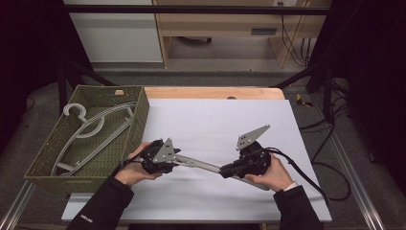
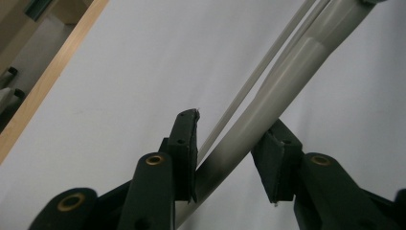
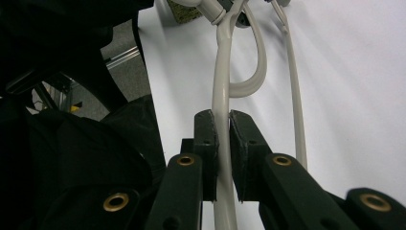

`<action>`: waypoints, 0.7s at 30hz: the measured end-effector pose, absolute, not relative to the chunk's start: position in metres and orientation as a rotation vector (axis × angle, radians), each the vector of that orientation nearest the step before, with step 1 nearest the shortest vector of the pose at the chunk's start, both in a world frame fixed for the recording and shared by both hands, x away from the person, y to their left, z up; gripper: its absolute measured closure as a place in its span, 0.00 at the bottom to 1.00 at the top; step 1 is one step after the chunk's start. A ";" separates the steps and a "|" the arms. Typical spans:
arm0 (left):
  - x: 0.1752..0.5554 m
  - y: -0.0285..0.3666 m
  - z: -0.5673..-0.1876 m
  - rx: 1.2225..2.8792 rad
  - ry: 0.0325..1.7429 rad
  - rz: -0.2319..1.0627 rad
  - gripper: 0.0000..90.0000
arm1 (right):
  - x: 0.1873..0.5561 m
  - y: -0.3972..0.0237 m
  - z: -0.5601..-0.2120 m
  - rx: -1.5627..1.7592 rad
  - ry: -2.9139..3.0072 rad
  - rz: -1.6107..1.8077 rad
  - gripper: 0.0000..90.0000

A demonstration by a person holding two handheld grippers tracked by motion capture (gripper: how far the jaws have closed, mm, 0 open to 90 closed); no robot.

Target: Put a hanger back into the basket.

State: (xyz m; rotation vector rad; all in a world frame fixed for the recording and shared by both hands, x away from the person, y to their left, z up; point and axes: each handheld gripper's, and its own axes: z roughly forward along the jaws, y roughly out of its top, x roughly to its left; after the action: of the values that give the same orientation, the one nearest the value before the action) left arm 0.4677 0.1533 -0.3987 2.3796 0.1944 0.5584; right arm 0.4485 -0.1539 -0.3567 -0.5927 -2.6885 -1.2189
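- Grey hanger [image 1: 201, 164] is held low over the white worktop [image 1: 287, 124], between both hands, just right of the basket [image 1: 139, 120].
- Right hand-held gripper [image 3: 224, 124]: clamped on 1 hanger arm.
- Left hand-held gripper [image 2: 230, 139]: jaws straddle the other arm, 1 pad touching, not yet clamped.
- Approx 2 hangers [image 1: 91, 129] already in the basket; this one is left to go in.

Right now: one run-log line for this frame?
right gripper: shut on hanger | left gripper: fingers astride hanger, one touching, not clamped | basket: hangers inside | surface: white sheet
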 end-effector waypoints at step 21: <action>0.448 0.144 -0.394 2.417 -0.023 0.634 0.83 | 0.448 -0.168 -0.351 -0.589 -2.838 -1.321 0.82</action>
State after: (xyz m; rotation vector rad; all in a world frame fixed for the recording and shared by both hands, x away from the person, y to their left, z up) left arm 0.4483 0.1436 -0.3935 2.4175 -0.0234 0.6341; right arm 0.4477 -0.1680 -0.3508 -0.5893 -2.8375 -1.3213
